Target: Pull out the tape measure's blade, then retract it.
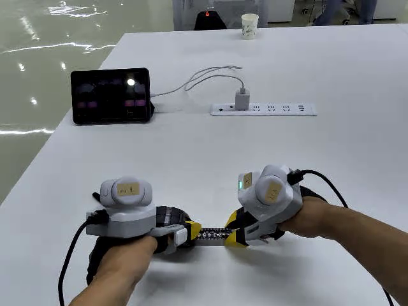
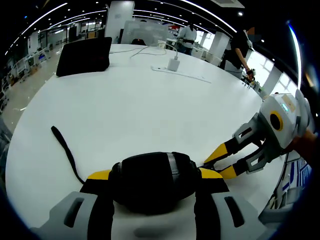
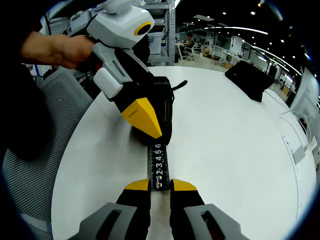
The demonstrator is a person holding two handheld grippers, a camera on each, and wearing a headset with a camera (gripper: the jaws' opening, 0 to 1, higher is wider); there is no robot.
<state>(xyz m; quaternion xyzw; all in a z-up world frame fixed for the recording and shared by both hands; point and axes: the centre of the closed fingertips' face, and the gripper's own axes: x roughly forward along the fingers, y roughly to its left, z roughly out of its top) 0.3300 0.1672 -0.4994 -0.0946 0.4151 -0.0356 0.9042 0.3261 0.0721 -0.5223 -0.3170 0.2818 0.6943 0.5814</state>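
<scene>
Pulling out is judged the step in hand. The right gripper (image 3: pixel 160 186) has its jaws clenched on the tip of the blade (image 3: pixel 158 162), and the left gripper (image 2: pixel 155 175) grasps the black case (image 3: pixel 164 100) between its jaws, low at the near side of the table (image 1: pixel 255 153). A short length of blade spans the two. The next move likely calls for drawing the grippers apart along the blade's line, with both grips firm so the tip does not slip free.
</scene>
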